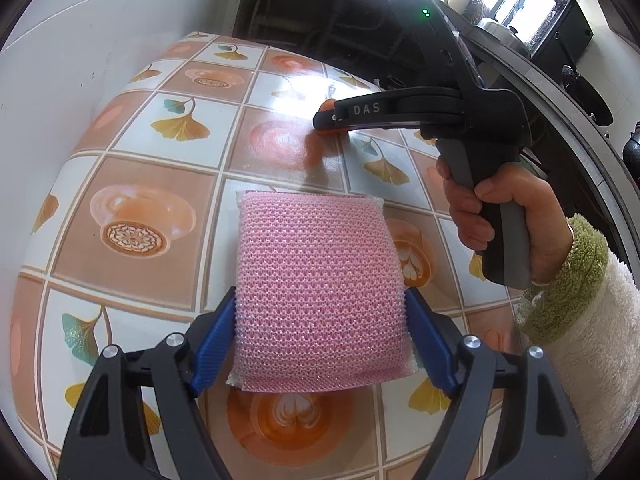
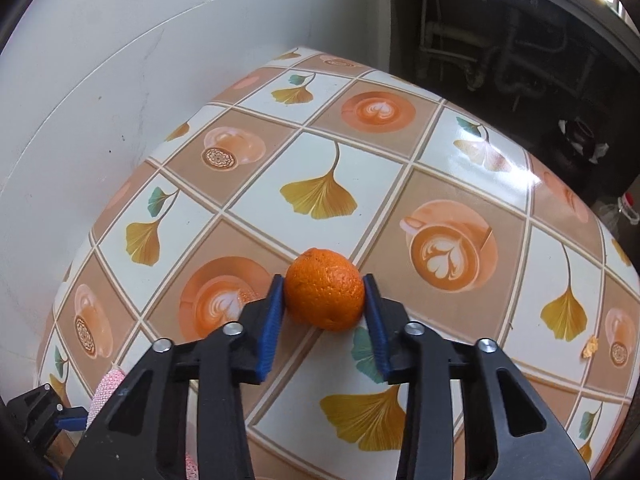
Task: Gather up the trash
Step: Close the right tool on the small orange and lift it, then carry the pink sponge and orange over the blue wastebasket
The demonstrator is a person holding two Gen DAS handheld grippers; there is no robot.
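The right gripper (image 2: 325, 312) has its pads against an orange (image 2: 325, 295) on the table (image 2: 440, 168) (not lifted yet). The left gripper (image 1: 320, 344) clamps a pink sponge (image 1: 316, 284). A crumb (image 2: 590, 347) remains, off to its right.

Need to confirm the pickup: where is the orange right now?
In the right wrist view, the orange sits on the patterned table between the right gripper fingers, both pads touching it.

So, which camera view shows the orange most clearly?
The right wrist view: the orange sits whole between the right gripper pads. The left wrist view shows only an orange sliver behind that gripper's finger.
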